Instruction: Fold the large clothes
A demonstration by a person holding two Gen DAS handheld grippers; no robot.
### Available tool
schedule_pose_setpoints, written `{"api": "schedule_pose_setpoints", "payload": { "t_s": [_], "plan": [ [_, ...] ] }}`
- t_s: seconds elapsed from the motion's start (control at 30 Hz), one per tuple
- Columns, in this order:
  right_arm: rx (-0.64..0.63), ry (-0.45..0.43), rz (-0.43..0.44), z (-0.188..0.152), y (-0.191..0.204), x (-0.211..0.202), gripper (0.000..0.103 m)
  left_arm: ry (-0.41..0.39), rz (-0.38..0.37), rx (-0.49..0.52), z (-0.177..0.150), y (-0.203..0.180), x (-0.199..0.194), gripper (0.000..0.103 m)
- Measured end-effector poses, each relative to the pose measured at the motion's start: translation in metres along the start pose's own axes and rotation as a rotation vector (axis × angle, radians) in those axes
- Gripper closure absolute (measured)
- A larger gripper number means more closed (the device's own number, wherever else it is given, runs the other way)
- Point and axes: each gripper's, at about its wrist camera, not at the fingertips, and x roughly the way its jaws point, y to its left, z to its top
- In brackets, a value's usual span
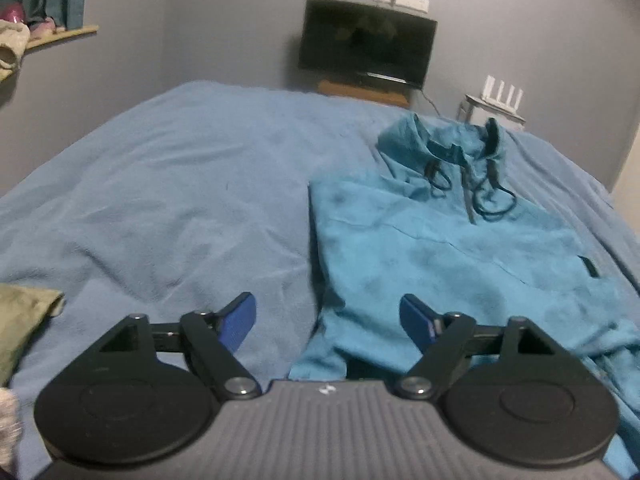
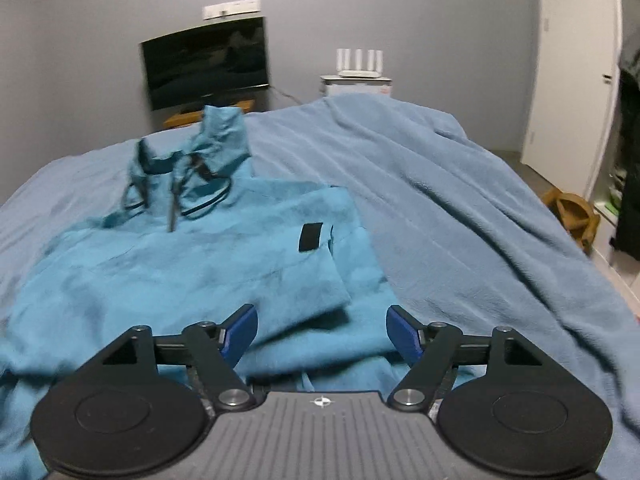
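Teal fabric marks the hoodie (image 1: 460, 248), spread on the blue bed cover (image 1: 168, 184), its long axis running from the near edge of the bed toward the far wall. Its collar and hood opening point far, toward the dark television (image 1: 366, 42); its hem lies near, under both cameras. The left side has been folded in, leaving a straight vertical edge in the left wrist view. In the right wrist view a sleeve (image 2: 280, 256) lies folded across the chest, with a black patch (image 2: 311, 237) near its right edge. Dark drawcords (image 2: 200, 196) loop loosely below the collar. The cloth is mottled and lightly creased.

The left gripper (image 1: 328, 322) hovers over the hoodie's near left edge, jaws spread wide, holding nothing. The right gripper (image 2: 322, 330) hangs above the near right part, jaws likewise spread and empty. An olive cloth (image 1: 22, 320) lies at the near left.
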Motion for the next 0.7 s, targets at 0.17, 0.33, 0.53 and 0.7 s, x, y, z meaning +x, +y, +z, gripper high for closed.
{"api": "schedule_pose_setpoints", "payload": {
  "t_s": [0.17, 0.33, 0.53, 0.7],
  "plan": [
    [-0.030, 0.095, 0.080, -0.015, -0.044, -0.061, 0.025, 0.187, -0.021, 0.076, -0.015, 0.017, -0.042, 0.022],
    [-0.012, 0.186, 0.090, -0.037, -0.096, -0.105, 0.017, 0.371, -0.057, -0.051, -0.044, 0.047, -0.064, 0.022],
    [0.099, 0.291, 0.196, -0.065, -0.135, -0.120, 0.016, 0.429, -0.124, -0.156, -0.063, 0.044, -0.087, 0.022],
    [0.159, 0.325, 0.282, -0.081, -0.143, -0.121, 0.021, 0.439, -0.179, -0.203, -0.064, 0.029, -0.094, 0.022]
  ]
}}
